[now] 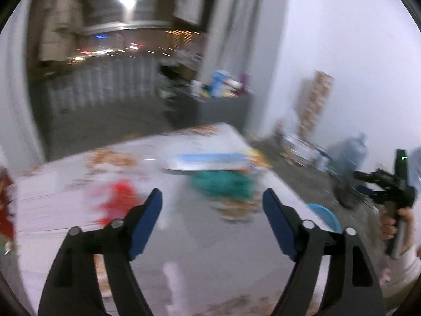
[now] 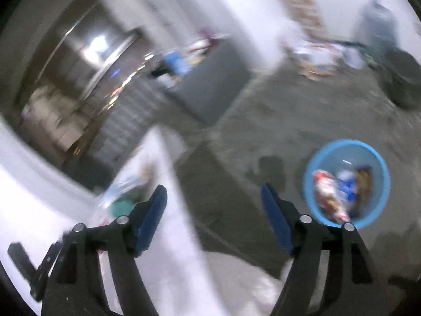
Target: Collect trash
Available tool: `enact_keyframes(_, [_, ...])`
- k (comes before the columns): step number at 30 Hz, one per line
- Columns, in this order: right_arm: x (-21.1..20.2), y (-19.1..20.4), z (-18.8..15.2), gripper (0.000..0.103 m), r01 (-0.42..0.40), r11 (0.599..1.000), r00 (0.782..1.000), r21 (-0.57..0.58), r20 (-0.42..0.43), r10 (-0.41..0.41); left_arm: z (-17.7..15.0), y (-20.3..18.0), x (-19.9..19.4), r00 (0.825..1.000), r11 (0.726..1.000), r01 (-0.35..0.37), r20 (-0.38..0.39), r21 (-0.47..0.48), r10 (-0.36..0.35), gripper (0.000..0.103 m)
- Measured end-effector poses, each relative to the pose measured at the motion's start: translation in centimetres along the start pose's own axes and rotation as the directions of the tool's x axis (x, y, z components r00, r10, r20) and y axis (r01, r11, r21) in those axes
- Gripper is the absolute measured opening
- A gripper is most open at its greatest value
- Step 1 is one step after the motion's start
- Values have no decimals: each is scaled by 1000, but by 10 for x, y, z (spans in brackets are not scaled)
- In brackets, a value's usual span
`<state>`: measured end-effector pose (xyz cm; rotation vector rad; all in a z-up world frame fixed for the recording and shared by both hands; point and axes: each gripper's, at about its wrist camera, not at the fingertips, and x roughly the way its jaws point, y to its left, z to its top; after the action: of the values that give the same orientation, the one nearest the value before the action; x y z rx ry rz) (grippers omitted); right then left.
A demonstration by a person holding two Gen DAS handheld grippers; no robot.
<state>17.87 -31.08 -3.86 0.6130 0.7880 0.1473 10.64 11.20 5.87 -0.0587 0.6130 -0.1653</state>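
In the left wrist view the left gripper (image 1: 211, 201) hangs with its jaws spread wide and nothing between them, over a white patterned table (image 1: 65, 192); a blurred red wrapper (image 1: 118, 197) lies just left of the jaws, a crumpled green piece of trash (image 1: 223, 187) just beyond the gap, and a hand (image 1: 394, 223) grips the other tool far right

In the right wrist view the right gripper (image 2: 213, 200) also stands wide and empty, above the grey floor (image 2: 263, 131), with the blue basin (image 2: 346, 183) of wrappers just right of its right jaw and the table's edge (image 2: 168, 210) behind its left jaw

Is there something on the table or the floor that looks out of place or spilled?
Yes. A red wrapper and a crumpled green one lie loose on the table, not in the blue basin on the floor, which already holds several wrappers. Blur hides finer detail. No spill is visible.
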Motion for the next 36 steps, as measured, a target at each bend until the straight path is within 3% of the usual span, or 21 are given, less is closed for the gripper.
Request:
enact_keyframes(5, [73,70,-8,77,-73,990,989,-125,-137,55,-10,71,-3,986,981,-163,6,-105,165,91])
enact_keyframes(8, [108,96,-13,77,-83,982,983,-169,-174,54,-16,107,9,980,965,-198,-28,-173,196,92])
enact_keyframes(11, [129,122,-4,77,-72,970,987,-233,-158,35,-19,138,28,981,949,-193,-63,-250,183,92])
enact_keyframes(15, [142,145,14,77,-85,954,992,-286,-114,55,-12,171,59,993,935,-119,-45,-334,111,92])
enact_keyframes(19, [167,139,36,77,-51,958,997,-283,-71,32,0,196,105,991,924,-137,-44,-358,130,92])
enact_keyframes(24, [218,113,39,72,-44,984,985,-175,-170,14,-4,222,170,982,876,-157,-166,-457,89,82])
enact_keyframes(26, [228,111,35,70,-49,984,980,-169,-198,15,-5,222,183,981,869,-148,-182,-472,68,80])
enact_keyframes(27, [233,110,33,68,-63,984,976,-167,-217,26,-2,218,187,983,882,-149,-165,-448,82,80])
enact_keyframes(32, [256,121,27,65,-126,972,957,-197,-284,66,8,205,210,987,916,-54,-160,-398,-11,80])
enact_keyframes(36, [258,140,16,58,-194,941,936,-279,-341,92,9,178,217,981,963,11,-182,-269,-62,77])
